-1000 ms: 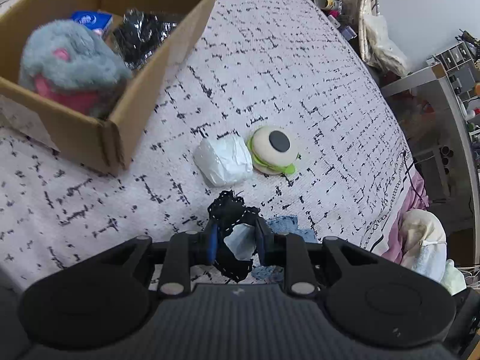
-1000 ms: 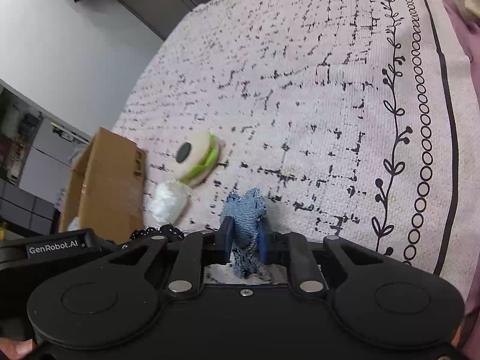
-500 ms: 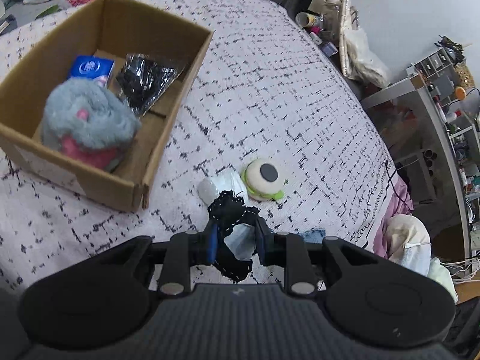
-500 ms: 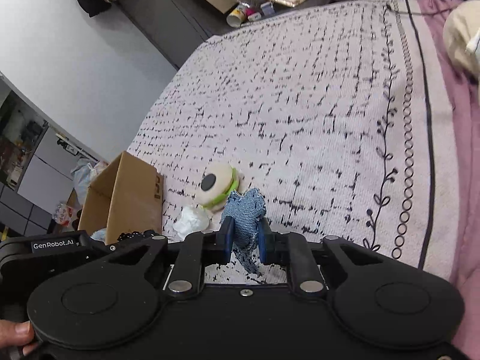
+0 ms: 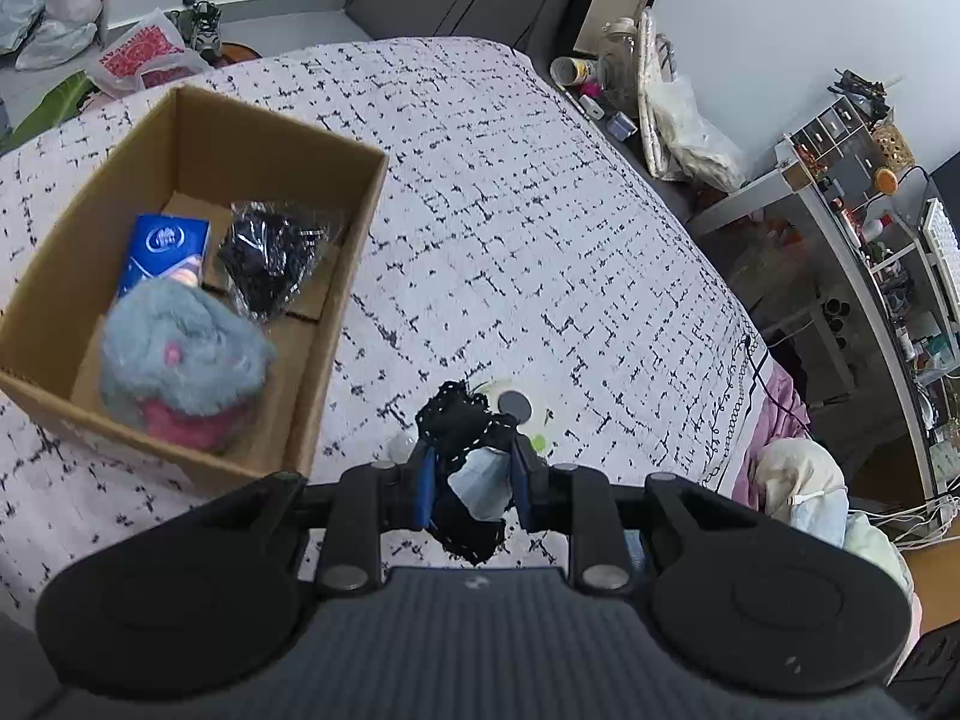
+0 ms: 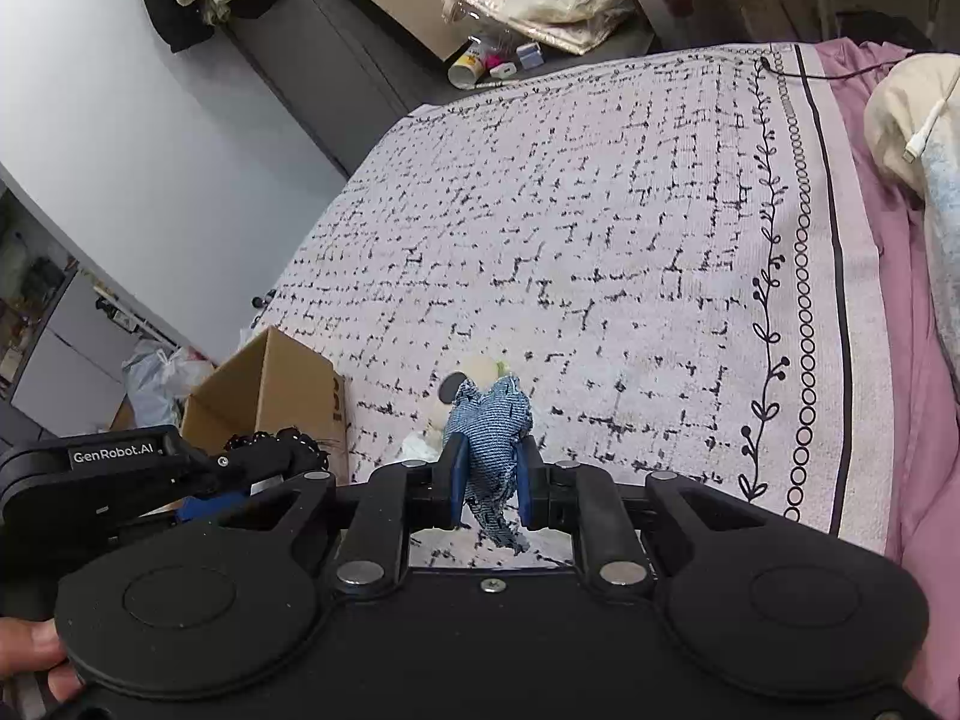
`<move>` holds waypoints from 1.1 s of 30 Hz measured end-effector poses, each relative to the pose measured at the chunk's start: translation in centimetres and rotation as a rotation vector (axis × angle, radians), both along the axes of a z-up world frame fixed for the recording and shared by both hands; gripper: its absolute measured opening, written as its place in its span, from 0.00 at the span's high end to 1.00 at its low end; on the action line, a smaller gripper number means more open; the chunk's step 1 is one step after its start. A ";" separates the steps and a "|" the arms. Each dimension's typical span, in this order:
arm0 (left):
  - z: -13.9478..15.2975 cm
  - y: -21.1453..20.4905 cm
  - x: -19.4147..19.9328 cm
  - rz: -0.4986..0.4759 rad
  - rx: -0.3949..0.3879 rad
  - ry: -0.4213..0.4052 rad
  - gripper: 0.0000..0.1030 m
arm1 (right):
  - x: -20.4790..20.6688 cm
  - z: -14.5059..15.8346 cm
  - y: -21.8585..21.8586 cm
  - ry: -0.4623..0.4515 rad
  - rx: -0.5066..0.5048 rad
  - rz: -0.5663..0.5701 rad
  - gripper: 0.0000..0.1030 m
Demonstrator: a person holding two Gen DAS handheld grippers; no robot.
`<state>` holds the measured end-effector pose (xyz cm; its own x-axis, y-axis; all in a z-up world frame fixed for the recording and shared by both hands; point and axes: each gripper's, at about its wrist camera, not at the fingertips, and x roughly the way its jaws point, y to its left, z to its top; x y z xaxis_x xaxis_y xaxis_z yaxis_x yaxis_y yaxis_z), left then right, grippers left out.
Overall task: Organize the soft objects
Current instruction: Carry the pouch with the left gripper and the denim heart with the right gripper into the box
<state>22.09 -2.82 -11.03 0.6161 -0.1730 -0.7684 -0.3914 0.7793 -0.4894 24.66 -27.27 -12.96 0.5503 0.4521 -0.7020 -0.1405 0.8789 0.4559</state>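
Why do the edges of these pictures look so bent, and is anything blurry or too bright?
Left wrist view: the fisheye lens bows the grey metal shelving and room edges; the brown cardboard box is sharp, lighting soft and even, no glare. Right wrist view: the white black-flecked bedspread curves likewise; the blue denim scrap in the claw looks crisp; shadows are faint.

A black lace cloth [image 5: 459, 426] with a pale tag is pinched above the bed. A blue denim scrap [image 6: 492, 432] hangs pinched likewise. A cream and green plush toy [image 6: 477, 373] lies on the blanket beside a white wad [image 6: 420, 449]. The cardboard box [image 5: 336, 276] holds a grey and pink plush [image 5: 180, 360], a blue packet [image 5: 162, 255] and a black bagged bundle [image 5: 270, 258].
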 end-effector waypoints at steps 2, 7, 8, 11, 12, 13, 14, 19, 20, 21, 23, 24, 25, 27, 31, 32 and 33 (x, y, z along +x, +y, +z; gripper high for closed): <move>0.2 0.5 0.0 -0.001 0.001 -0.005 0.76 | -0.1 0.4 0.4 -0.008 -0.003 -0.004 0.84; 0.8 1.8 -0.2 -0.001 0.003 -0.024 0.76 | -0.1 1.3 1.4 -0.028 -0.003 -0.026 0.84; 0.8 2.1 -0.2 -0.003 0.004 -0.027 0.76 | -0.1 1.5 1.6 -0.034 -0.002 -0.029 0.84; 0.9 3.0 -0.1 0.002 -0.003 -0.033 0.76 | -0.1 2.1 2.5 -0.049 -0.002 -0.036 0.84; 1.0 3.4 -0.1 0.002 -0.003 -0.035 0.76 | 0.0 2.3 2.8 -0.055 -0.003 -0.036 0.84; 1.1 3.6 -0.1 0.000 -0.003 -0.038 0.76 | 0.0 2.4 3.1 -0.059 -0.004 -0.036 0.84; 1.2 3.9 -0.1 -0.001 -0.002 -0.042 0.76 | 0.0 2.6 3.5 -0.062 -0.006 -0.036 0.84; 1.6 5.6 -0.1 0.000 0.003 -0.061 0.76 | 0.3 3.0 5.0 -0.069 -0.004 -0.035 0.84; 1.7 6.0 -0.1 0.002 0.000 -0.062 0.76 | 0.4 3.1 5.3 -0.071 -0.002 -0.033 0.84; 1.7 6.3 -0.1 0.003 0.000 -0.063 0.76 | 0.4 3.1 5.7 -0.073 -0.003 -0.031 0.84; 1.8 7.1 0.0 0.005 -0.001 -0.066 0.76 | 0.4 3.3 6.3 -0.078 0.002 -0.027 0.84; 1.8 7.4 0.0 0.005 -0.003 -0.068 0.76 | 0.3 3.3 6.6 -0.082 0.006 -0.025 0.84; 1.8 7.8 0.0 0.003 -0.007 -0.071 0.76 | 0.3 3.4 7.0 -0.088 0.010 -0.023 0.84; 1.9 8.4 0.0 -0.002 -0.007 -0.078 0.76 | 0.4 3.5 7.7 -0.096 0.015 -0.016 0.84; 2.1 9.6 0.0 -0.009 0.012 -0.084 0.76 | 0.5 3.7 9.2 -0.105 0.018 0.010 0.84; 2.1 10.0 0.0 -0.007 0.017 -0.084 0.76 | 0.6 3.8 9.6 -0.104 0.020 0.015 0.84; 2.2 10.3 0.1 -0.003 0.023 -0.082 0.75 | 0.7 3.8 9.9 -0.102 0.025 0.017 0.84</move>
<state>22.18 7.43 -8.86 0.6764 -0.1574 -0.7195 -0.3489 0.7919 -0.5012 25.36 -17.38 -9.14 0.6105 0.4791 -0.6307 -0.2027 0.8643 0.4604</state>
